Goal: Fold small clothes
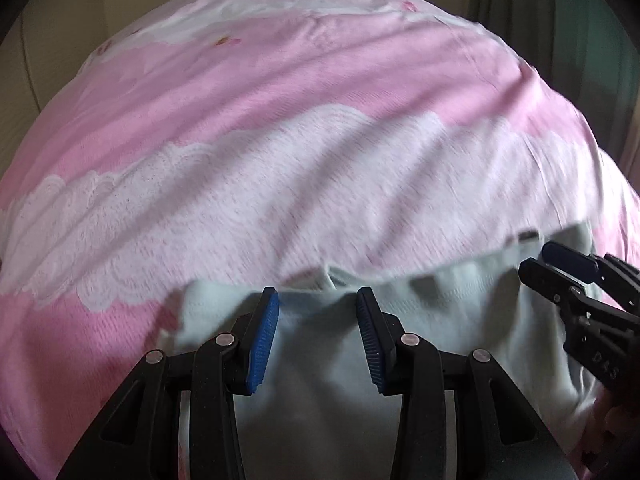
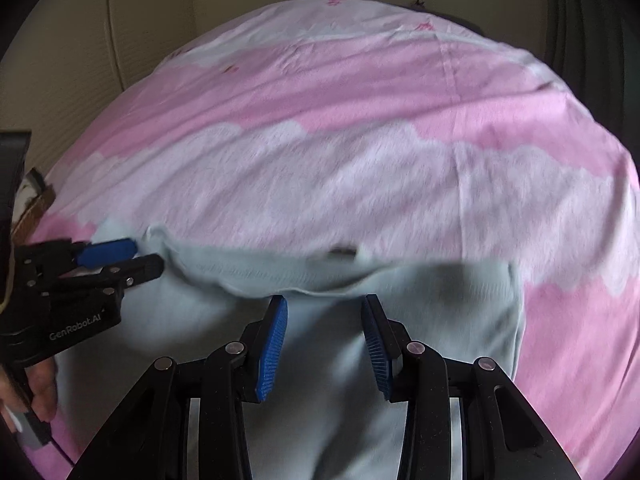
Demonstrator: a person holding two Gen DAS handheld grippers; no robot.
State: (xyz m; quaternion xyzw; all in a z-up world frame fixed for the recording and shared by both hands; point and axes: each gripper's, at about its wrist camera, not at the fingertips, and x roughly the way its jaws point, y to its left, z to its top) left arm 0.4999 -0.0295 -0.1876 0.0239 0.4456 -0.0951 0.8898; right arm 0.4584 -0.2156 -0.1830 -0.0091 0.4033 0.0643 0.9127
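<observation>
A pale mint-green garment (image 1: 320, 344) lies flat on the pink and white bedspread (image 1: 280, 140), its far edge running across the lower part of both views. My left gripper (image 1: 318, 300) is open above the garment's left part, nothing between its blue pads. My right gripper (image 2: 324, 308) is open above the garment (image 2: 400, 300) near its far edge, also empty. The right gripper shows at the right of the left wrist view (image 1: 548, 260). The left gripper shows at the left of the right wrist view (image 2: 148, 256). Both views are blurred.
The bedspread (image 2: 360, 140) is wrinkled and reaches to a beige wall (image 2: 100, 32) at the back. A dark curtain (image 1: 560, 20) hangs at the far right. A dark box-like object (image 2: 12, 168) stands at the left edge of the right wrist view.
</observation>
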